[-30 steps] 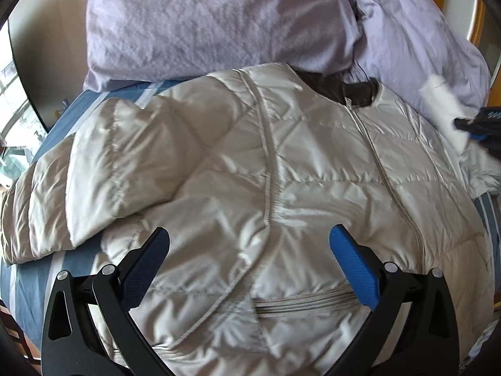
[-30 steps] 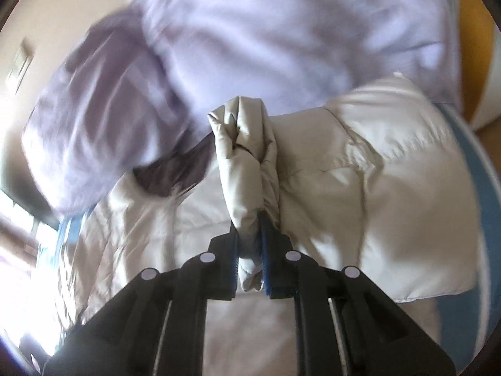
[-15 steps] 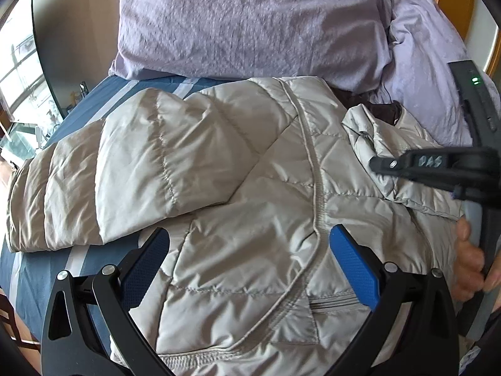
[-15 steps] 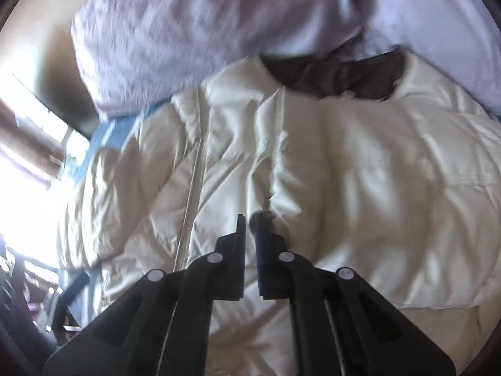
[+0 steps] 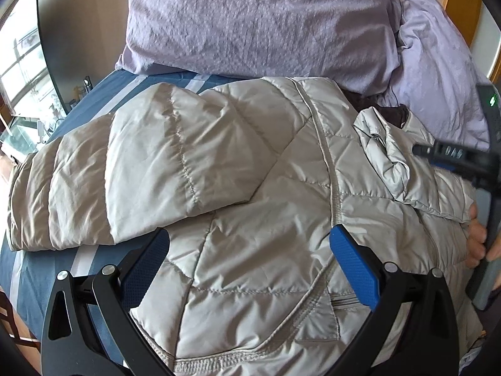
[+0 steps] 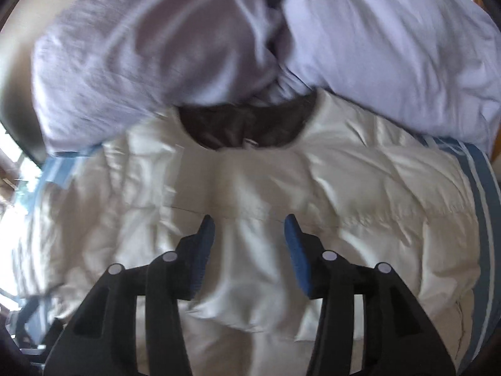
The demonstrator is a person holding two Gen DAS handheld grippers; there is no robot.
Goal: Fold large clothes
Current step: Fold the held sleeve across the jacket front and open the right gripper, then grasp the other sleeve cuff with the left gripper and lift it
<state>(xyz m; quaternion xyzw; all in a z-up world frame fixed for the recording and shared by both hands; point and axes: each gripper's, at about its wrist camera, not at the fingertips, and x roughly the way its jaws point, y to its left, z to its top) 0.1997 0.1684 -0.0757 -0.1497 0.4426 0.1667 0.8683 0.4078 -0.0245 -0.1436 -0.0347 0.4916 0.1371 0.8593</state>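
Note:
A beige quilted puffer jacket (image 5: 256, 188) lies front up on a blue striped bed, its collar with dark lining (image 6: 247, 128) toward the pillows. One sleeve (image 5: 94, 185) stretches out to the left. The other sleeve (image 5: 388, 159) lies folded across the chest. My left gripper (image 5: 250, 250) is open and empty, low over the jacket's hem. My right gripper (image 6: 249, 235) is open and empty just above the folded sleeve on the chest; it also shows at the right edge of the left wrist view (image 5: 463, 156).
Two lilac pillows (image 5: 256, 22) (image 5: 438, 62) lie against the head of the bed, touching the jacket's collar. The blue striped sheet (image 5: 34, 269) shows at the left and at the right edge in the right wrist view (image 6: 482, 194). A window is at far left.
My right gripper carried the sleeve across the chest, then opened and let it go; the sleeve now lies folded over the jacket. My left gripper stayed open and shifted left along the hem.

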